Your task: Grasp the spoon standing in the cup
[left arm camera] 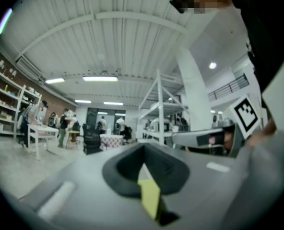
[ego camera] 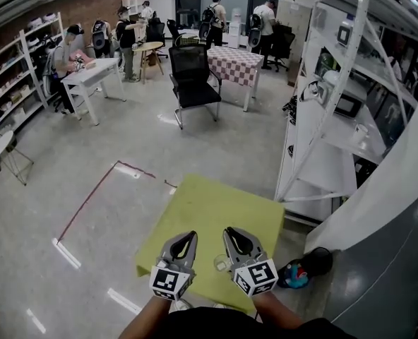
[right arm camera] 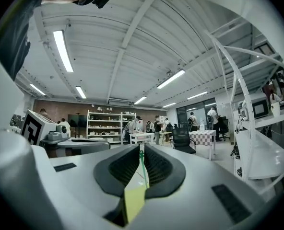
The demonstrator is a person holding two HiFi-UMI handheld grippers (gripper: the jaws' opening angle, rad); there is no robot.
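Both grippers are held level side by side over the near edge of a yellow-green table (ego camera: 216, 210). A clear cup (ego camera: 221, 263) stands on the table between and below them, partly hidden. My right gripper (ego camera: 231, 232) (right arm camera: 141, 146) has its jaws nearly together on a thin green spoon handle (right arm camera: 142, 166) that runs down between the pads; the spoon's bowl is out of sight. The tips of my left gripper (ego camera: 190, 235) (left arm camera: 144, 146) meet with nothing between them. Each gripper shows in the other's view: the right gripper (left arm camera: 204, 138) and the left gripper (right arm camera: 79, 146).
A white shelving rack (ego camera: 336, 119) stands close on the right of the table. On the floor by the table's right corner lie a colourful object (ego camera: 294, 274) and a black one (ego camera: 323, 258). Farther off are a black office chair (ego camera: 195, 76), a checkered table (ego camera: 234, 62) and several people.
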